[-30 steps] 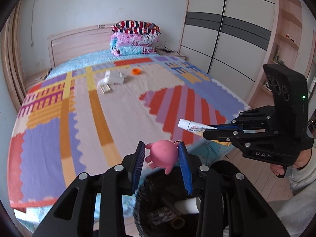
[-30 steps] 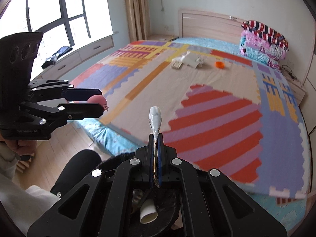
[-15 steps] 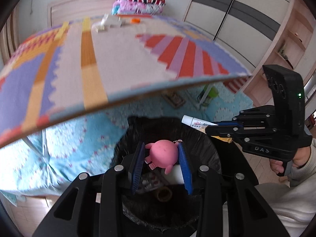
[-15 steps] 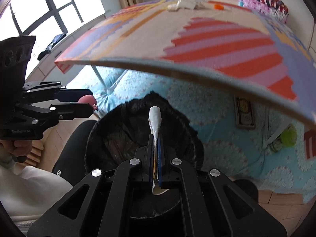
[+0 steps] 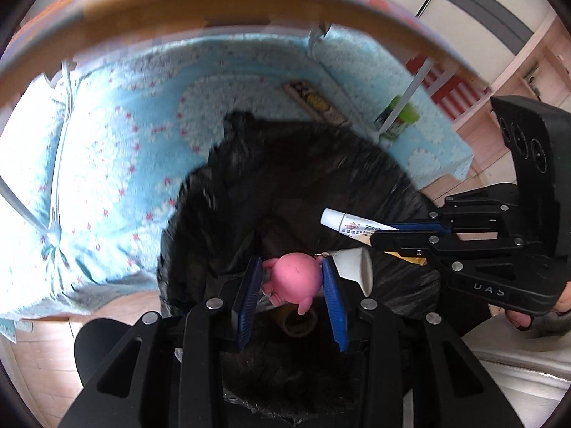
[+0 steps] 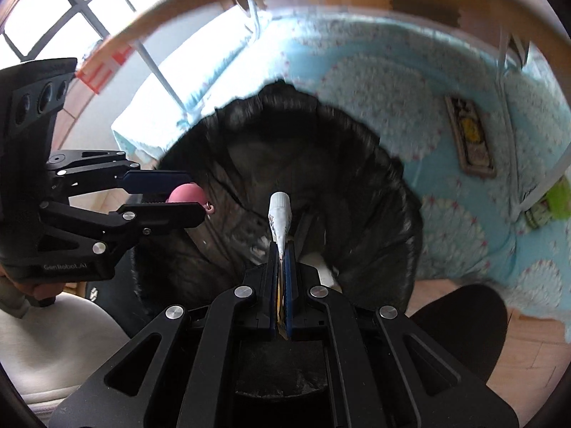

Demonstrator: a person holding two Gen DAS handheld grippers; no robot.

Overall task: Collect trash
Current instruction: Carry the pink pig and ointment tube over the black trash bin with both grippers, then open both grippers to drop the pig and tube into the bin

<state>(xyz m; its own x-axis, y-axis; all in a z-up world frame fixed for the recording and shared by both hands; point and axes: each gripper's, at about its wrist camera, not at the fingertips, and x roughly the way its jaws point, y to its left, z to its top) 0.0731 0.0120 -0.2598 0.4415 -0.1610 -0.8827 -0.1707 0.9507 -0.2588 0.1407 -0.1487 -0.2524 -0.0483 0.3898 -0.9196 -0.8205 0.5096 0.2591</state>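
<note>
My left gripper point(image 5: 292, 271) is shut on a small pink pig toy point(image 5: 294, 280), its blue pads pressing both sides. It hangs over the open mouth of a bin lined with a black bag point(image 5: 249, 192). My right gripper point(image 6: 283, 249) is shut flat on a white squeezed tube point(image 6: 279, 214) whose cap points forward over the same bag point(image 6: 374, 192). In the left wrist view the tube point(image 5: 351, 227) shows to the right of the toy. Inside the bin lie a white paper cup point(image 5: 355, 267) and a cardboard roll point(image 5: 299, 322).
The bin stands on a wooden floor point(image 6: 528, 363) against the bed's light blue skirt point(image 5: 107, 164). The bed's edge point(image 5: 214, 3) arches above. A flat printed packet point(image 6: 471, 139) and a green item point(image 5: 398, 117) lie under the bed. A person's hand point(image 5: 524, 315) grips the right handle.
Both grippers have dropped from bed height to just over the bin and tilted further downward. The bed top has slid out of view. Each still grips its item.
</note>
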